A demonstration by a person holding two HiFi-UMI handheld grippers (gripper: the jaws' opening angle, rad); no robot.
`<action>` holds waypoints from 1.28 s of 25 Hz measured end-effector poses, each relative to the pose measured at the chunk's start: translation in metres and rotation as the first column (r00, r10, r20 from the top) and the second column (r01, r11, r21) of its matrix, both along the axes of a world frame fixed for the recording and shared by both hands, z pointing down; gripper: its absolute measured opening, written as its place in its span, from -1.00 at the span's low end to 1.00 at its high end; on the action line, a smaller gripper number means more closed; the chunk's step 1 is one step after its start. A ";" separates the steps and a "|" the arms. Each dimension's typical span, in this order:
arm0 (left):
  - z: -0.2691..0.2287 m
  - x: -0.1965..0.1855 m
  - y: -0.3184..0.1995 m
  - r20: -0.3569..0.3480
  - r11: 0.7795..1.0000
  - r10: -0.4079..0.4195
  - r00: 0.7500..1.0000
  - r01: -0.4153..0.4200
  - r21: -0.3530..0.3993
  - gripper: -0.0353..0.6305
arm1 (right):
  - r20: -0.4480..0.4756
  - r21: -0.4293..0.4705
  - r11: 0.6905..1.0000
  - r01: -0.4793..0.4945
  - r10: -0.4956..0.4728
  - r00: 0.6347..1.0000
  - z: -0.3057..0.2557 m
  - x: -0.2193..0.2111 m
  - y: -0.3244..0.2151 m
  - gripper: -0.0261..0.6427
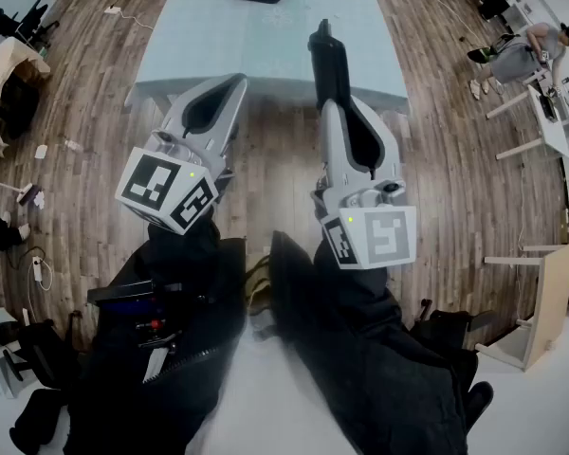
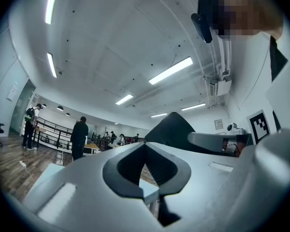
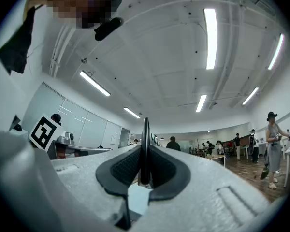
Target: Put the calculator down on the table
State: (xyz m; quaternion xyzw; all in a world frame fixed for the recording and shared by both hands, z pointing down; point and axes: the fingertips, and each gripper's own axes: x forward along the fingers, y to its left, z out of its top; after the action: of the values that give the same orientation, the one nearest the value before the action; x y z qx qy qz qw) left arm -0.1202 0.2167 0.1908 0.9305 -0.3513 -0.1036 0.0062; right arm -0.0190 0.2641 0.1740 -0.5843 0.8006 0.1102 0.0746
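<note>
Where right gripper [image 3: 144, 170] clamps, calculator [image 3: 145, 134] thin, flat, black.

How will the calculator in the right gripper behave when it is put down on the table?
Probably stiff: the calculator sticks straight out of the right gripper without sagging. Thin and flat, it would likely tip on edge but rest steady flat on the table.

Pale blue table [image 1: 266, 36] on dark wood-plank floor [image 1: 436, 159], strip lights [image 2: 170, 70] overhead.
</note>
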 end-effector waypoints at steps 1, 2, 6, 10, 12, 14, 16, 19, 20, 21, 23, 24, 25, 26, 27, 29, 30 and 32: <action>0.000 0.000 0.000 0.000 1.000 -0.001 1.000 0.001 -0.001 -0.89 | -0.001 -0.001 1.000 0.001 -0.001 1.000 0.000 0.000 0.000 -0.79; 0.000 0.000 0.000 0.001 1.000 -0.002 1.000 0.002 -0.002 -0.89 | -0.002 -0.001 1.000 0.001 -0.001 1.000 0.000 0.000 0.000 -0.79; 0.002 0.001 0.003 0.002 1.000 -0.006 1.000 0.006 -0.006 -0.89 | -0.005 -0.005 1.000 0.003 -0.003 1.000 0.002 -0.001 0.001 -0.79; 0.004 0.002 0.002 0.004 1.000 -0.009 1.000 0.009 -0.014 -0.89 | -0.005 -0.012 1.000 0.008 -0.008 1.000 0.003 -0.001 0.000 -0.79; 0.005 0.004 0.004 0.005 1.000 -0.009 1.000 0.009 -0.018 -0.89 | -0.001 -0.011 1.000 0.017 -0.017 1.000 0.004 0.000 0.002 -0.79; 0.006 0.006 0.006 0.006 1.000 -0.009 1.000 0.009 -0.023 -0.89 | 0.003 -0.006 1.000 0.024 -0.024 1.000 0.003 0.001 0.004 -0.78; 0.008 0.009 0.007 0.008 1.000 -0.009 1.000 0.009 -0.027 -0.89 | 0.004 -0.003 1.000 0.026 -0.026 1.000 0.003 0.003 0.005 -0.78; 0.010 0.015 0.007 0.014 0.999 -0.008 1.000 0.009 -0.032 -0.89 | 0.006 0.000 1.000 0.026 -0.026 1.000 0.003 0.009 0.004 -0.78; 0.011 0.018 0.007 0.016 0.999 -0.008 1.000 0.009 -0.034 -0.89 | 0.007 0.001 1.000 0.026 -0.026 1.000 0.003 0.012 0.005 -0.78; 0.012 0.020 0.007 0.018 0.999 -0.009 1.000 0.009 -0.035 -0.89 | 0.008 0.001 1.000 0.025 -0.025 1.000 0.003 0.014 0.005 -0.79; 0.014 0.024 0.008 0.018 0.999 -0.009 1.000 0.010 -0.036 -0.89 | 0.008 -0.001 1.000 0.024 -0.024 1.000 0.004 0.019 0.006 -0.79; 0.014 0.027 0.009 0.018 0.999 -0.010 1.000 0.011 -0.037 -0.89 | 0.008 -0.002 1.000 0.024 -0.024 1.000 0.005 0.021 0.006 -0.78; 0.015 0.029 0.010 0.020 0.999 -0.011 1.000 0.012 -0.040 -0.89 | 0.008 -0.002 1.000 0.025 -0.025 1.000 0.005 0.024 0.007 -0.78; 0.015 0.032 0.011 0.023 0.999 -0.013 1.000 0.014 -0.044 -0.89 | 0.008 -0.003 1.000 0.026 -0.026 1.000 0.005 0.026 0.007 -0.78; 0.016 0.035 0.011 0.026 0.999 -0.015 1.000 0.016 -0.048 -0.89 | 0.007 -0.005 1.000 0.027 -0.027 1.000 0.005 0.028 0.008 -0.79; 0.020 0.040 0.012 0.032 0.998 -0.018 0.999 0.020 -0.054 -0.89 | 0.004 -0.012 1.000 0.029 -0.029 1.000 0.008 0.032 0.008 -0.78; 0.022 0.042 0.012 0.034 0.998 -0.019 0.999 0.021 -0.057 -0.89 | 0.002 -0.017 0.999 0.030 -0.030 1.000 0.011 0.033 0.008 -0.79; 0.030 0.047 0.012 0.036 0.998 -0.018 0.999 0.020 -0.059 -0.89 | 0.002 -0.031 0.999 0.035 -0.035 0.999 0.017 0.036 0.007 -0.78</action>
State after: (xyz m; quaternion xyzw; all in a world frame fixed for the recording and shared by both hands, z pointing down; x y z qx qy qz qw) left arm -0.0734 0.2287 0.2206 0.9281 -0.3633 -0.0769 0.0265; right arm 0.0166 0.2711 0.1912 -0.5715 0.8121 0.0963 0.0679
